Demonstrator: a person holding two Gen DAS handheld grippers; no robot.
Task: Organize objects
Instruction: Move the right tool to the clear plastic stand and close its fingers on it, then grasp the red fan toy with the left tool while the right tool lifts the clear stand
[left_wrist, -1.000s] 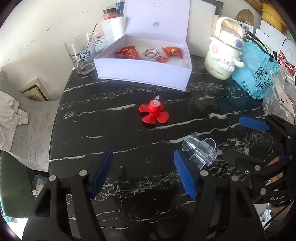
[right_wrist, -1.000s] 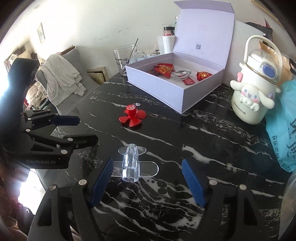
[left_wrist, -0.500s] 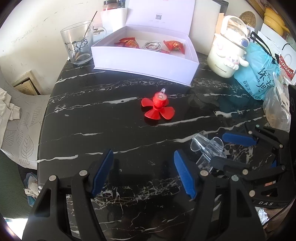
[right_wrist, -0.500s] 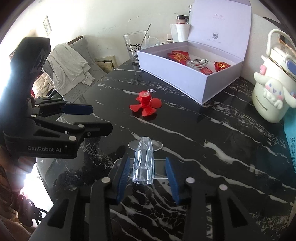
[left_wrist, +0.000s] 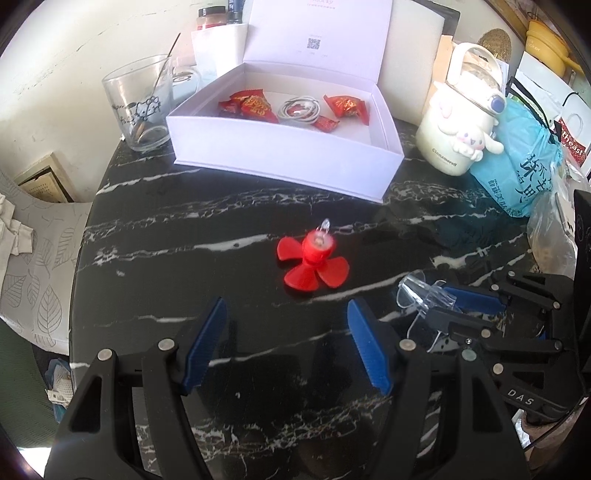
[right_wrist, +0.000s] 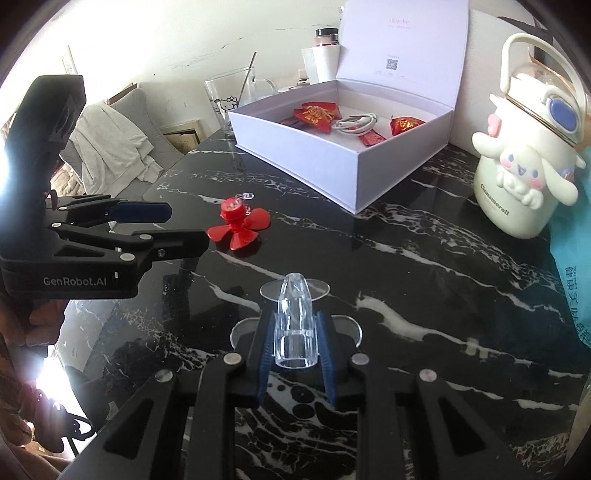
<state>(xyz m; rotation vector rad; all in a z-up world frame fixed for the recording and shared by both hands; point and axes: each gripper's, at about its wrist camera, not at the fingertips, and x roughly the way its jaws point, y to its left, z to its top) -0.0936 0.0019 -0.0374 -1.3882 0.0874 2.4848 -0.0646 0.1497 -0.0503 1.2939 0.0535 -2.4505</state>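
Observation:
A clear plastic piece (right_wrist: 293, 295) with round tabs lies on the black marble table (right_wrist: 406, 240). My right gripper (right_wrist: 294, 317) is closing on it, and its blue pads press on both sides. The left wrist view shows that piece (left_wrist: 417, 295) and the right gripper (left_wrist: 436, 306) at the lower right. A small red fan (left_wrist: 314, 258) rests mid-table, just beyond my left gripper (left_wrist: 286, 308), which is open and holds nothing. Behind it stands an open white box (left_wrist: 280, 162) with red candies and a coiled white cable.
A glass mug (left_wrist: 140, 107) with a spoon stands left of the box. A cream cartoon bottle (left_wrist: 458, 122) and a blue bag (left_wrist: 524, 166) crowd the right side. The table's rounded edge (left_wrist: 79, 266) runs along the left, with a cushioned chair beyond.
The right gripper's jaws have come together from wide apart onto the clear plastic piece. Both grippers have edged forward toward the box.

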